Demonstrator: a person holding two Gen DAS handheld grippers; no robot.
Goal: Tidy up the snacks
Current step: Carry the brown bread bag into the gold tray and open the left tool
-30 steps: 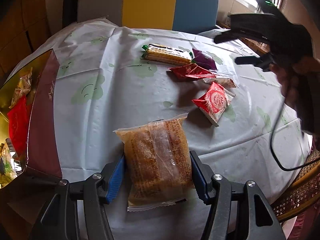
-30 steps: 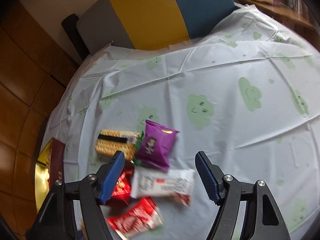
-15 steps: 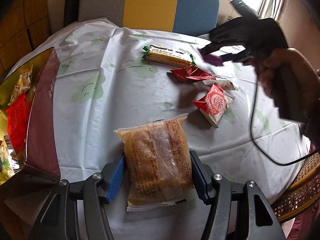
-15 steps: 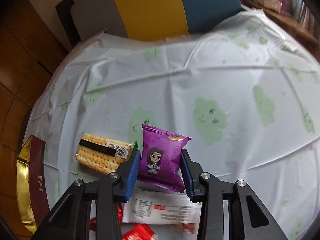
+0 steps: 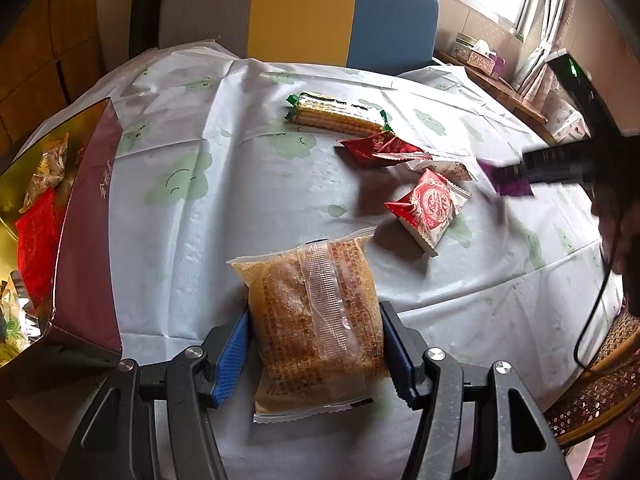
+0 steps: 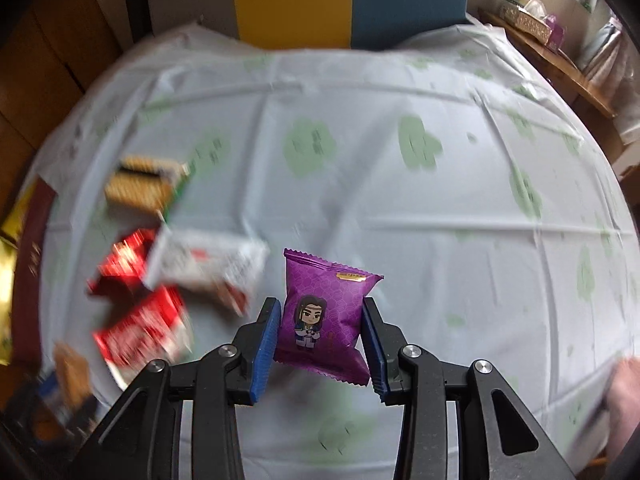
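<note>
My left gripper (image 5: 314,332) is shut on a clear pack of brown snack (image 5: 308,280), its blue pads pressing both long sides just above the tablecloth. In the right wrist view, my right gripper (image 6: 321,320) is shut on a purple packet (image 6: 328,284) with a cartoon figure, held off the table. The left wrist view shows that gripper as a dark blur (image 5: 560,164) at the right, with the purple packet (image 5: 506,180) in it. A wafer pack (image 5: 338,114), two red packets (image 5: 376,148), a white packet (image 5: 444,168) and a red-and-white packet (image 5: 430,208) lie on the cloth.
An open maroon box (image 5: 88,220) with a gold inside holds several snacks at the table's left edge. The round table wears a pale cloth (image 5: 240,184) with green prints. A grey, yellow and blue chair (image 5: 304,16) stands behind it, and a wicker seat (image 5: 592,392) at the near right.
My right gripper closed on the purple packet, lifted it off the pile and carried it to the right. The left gripper and its brown pack have not moved.
</note>
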